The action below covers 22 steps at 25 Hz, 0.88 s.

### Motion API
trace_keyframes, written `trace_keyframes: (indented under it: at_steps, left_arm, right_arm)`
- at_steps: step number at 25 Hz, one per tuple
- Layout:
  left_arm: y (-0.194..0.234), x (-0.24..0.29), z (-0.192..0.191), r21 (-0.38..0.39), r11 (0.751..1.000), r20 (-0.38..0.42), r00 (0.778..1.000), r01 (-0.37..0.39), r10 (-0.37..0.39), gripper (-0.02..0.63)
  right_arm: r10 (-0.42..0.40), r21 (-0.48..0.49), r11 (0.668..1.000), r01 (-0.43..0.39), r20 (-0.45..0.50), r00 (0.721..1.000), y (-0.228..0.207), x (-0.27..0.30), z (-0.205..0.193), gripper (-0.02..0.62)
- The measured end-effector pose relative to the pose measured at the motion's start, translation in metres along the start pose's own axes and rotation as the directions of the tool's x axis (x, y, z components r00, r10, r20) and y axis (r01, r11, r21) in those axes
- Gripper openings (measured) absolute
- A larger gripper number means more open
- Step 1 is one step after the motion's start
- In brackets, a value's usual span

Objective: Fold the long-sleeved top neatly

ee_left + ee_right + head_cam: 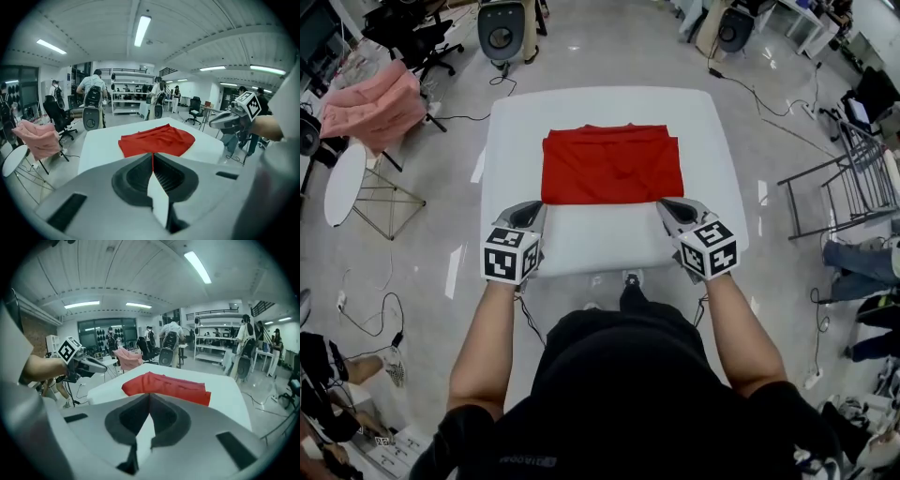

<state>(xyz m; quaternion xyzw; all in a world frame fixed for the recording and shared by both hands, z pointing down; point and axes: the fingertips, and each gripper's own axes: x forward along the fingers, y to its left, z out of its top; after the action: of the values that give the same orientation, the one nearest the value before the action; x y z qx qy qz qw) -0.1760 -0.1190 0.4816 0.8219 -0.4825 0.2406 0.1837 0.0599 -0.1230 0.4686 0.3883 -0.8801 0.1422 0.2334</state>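
Note:
The red long-sleeved top lies folded into a flat rectangle on the white table. It also shows in the left gripper view and the right gripper view. My left gripper hovers just short of the top's near left corner, jaws shut and empty. My right gripper hovers by the near right corner, likewise shut with nothing in it. Both point toward the top, slanting downward. Each gripper shows in the other's view, the right one and the left one.
A pink cloth hangs over a chair at the far left, beside a round white side table. A metal rack stands at the right. Two wheeled machines stand beyond the table. Cables cross the floor; people stand far off.

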Motion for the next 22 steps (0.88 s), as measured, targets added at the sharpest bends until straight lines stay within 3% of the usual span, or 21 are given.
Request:
trace_keyframes:
  at_steps: [8,16,19,22]
  left_arm:
    - [-0.026,-0.019,-0.047,-0.021,1.000,-0.027,1.000,0.012,-0.012,0.012]
    - [-0.046,-0.013,-0.038,-0.059,0.998,-0.004,1.000,-0.005,0.005,0.011]
    - [-0.050,-0.007,-0.040,-0.100,0.994,-0.013,0.999,-0.034,0.033,0.011]
    - [-0.059,-0.003,-0.040,-0.123,0.990,-0.022,0.997,-0.072,0.070,0.012]
  right_arm:
    - [0.001,0.080,0.997,0.003,-0.043,0.999,0.011,-0.007,-0.041,0.003]
    - [0.008,0.081,0.997,-0.009,0.008,1.000,-0.016,-0.012,-0.040,0.003]
    - [-0.074,0.180,0.981,0.067,0.035,0.997,-0.064,-0.014,-0.049,0.005]
    - [-0.103,0.335,0.938,0.093,0.011,0.995,-0.114,-0.009,-0.067,0.010]
